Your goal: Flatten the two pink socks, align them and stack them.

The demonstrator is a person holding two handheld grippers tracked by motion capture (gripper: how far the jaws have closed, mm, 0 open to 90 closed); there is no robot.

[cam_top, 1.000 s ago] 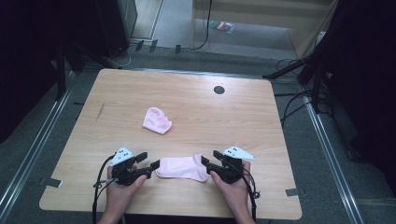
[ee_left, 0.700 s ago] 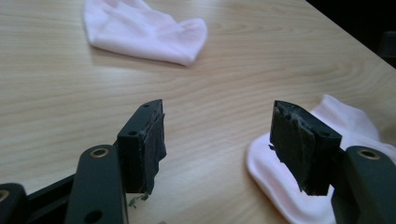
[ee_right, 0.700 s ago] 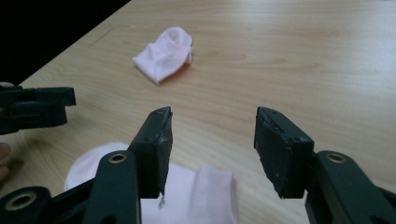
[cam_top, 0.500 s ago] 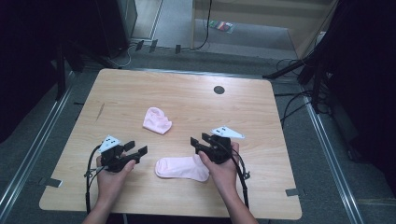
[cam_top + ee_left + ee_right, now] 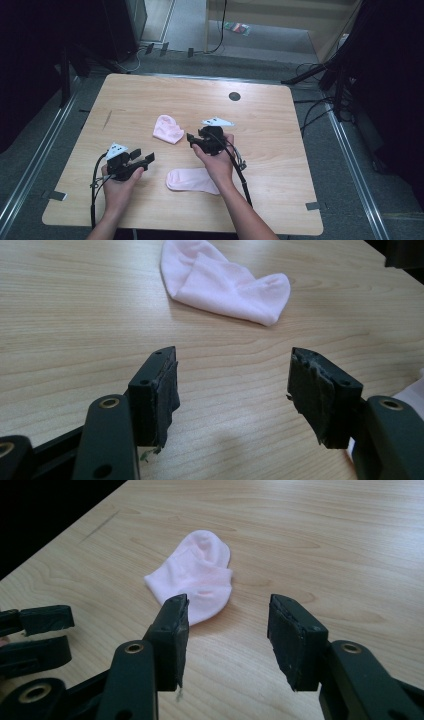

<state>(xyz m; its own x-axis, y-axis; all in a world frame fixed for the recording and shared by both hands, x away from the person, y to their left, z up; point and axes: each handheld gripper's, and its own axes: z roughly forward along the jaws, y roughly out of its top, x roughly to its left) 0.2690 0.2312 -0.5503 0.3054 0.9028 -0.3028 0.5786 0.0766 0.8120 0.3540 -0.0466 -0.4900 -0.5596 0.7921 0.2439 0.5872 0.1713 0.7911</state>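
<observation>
Two pink socks lie on the wooden table (image 5: 280, 150). The right gripper (image 5: 196, 141) hangs over the middle of the table, pointing toward the folded sock (image 5: 167, 129), which lies just ahead of its jaw tips and a little to the jaws' left, apart from them. In the right gripper view the same folded sock (image 5: 196, 575) sits just beyond the left jaw, its near edge partly hidden behind that jaw's tip; bare wood shows in the gap between the two jaws. The right gripper (image 5: 227, 625) is released: jaws parted, nothing between the pads. Its jaws have just been closing somewhat, with no thing between them. The flat sock (image 5: 192, 180) lies stretched out on the table behind and below the right hand (image 5: 216, 162), partly covered by the wrist, between the two forearms. The left gripper (image 5: 142, 159) is held near the table's near-left part, jaws pointing toward the table's middle, with the flat sock off to its right and apart from it. In the left gripper view the left gripper (image 5: 232, 390) is likewise released: pads stand well apart over bare wood, empty. The folded sock (image 5: 225, 282) lies well ahead of these jaws, near the top of that view. A sliver of white-pink cloth shows at the right edge beside the right jaw, not touching the pads as far as can be told. The right gripper's jaws also see the left gripper's tips (image 5: 35, 630) off to their left.
</observation>
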